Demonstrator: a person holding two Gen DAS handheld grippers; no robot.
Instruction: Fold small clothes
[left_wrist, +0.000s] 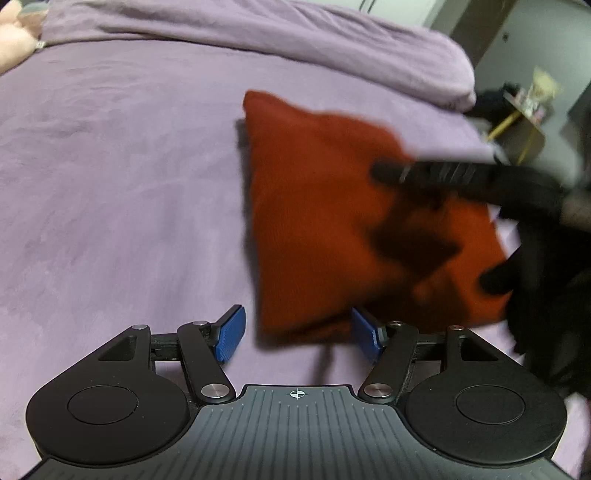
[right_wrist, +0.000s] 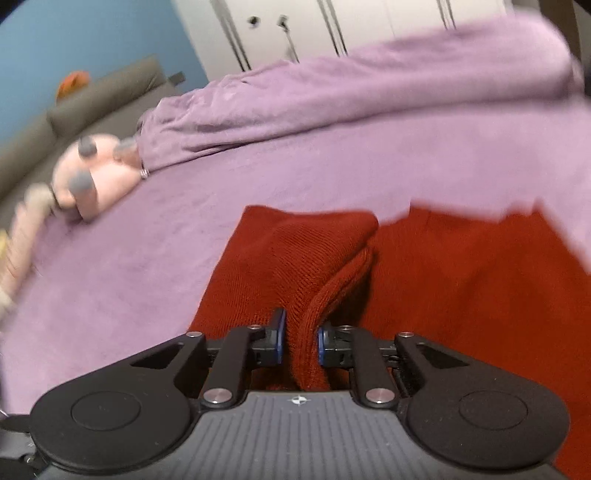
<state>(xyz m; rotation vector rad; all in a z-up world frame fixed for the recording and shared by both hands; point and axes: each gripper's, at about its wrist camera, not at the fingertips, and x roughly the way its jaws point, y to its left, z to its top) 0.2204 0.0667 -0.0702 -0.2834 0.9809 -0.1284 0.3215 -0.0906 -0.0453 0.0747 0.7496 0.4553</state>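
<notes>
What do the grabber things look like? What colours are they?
Both are alike. The left gripper and the right gripper have black arms with silver screws, two big round black discs, and a grey ridged plate with a small white crosshair mark. Their fingers have bright blue pads. The person wears black.

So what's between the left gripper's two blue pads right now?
Only bare purple bedspread; in the left wrist view the left gripper stands open, the red garment just beyond.
</notes>
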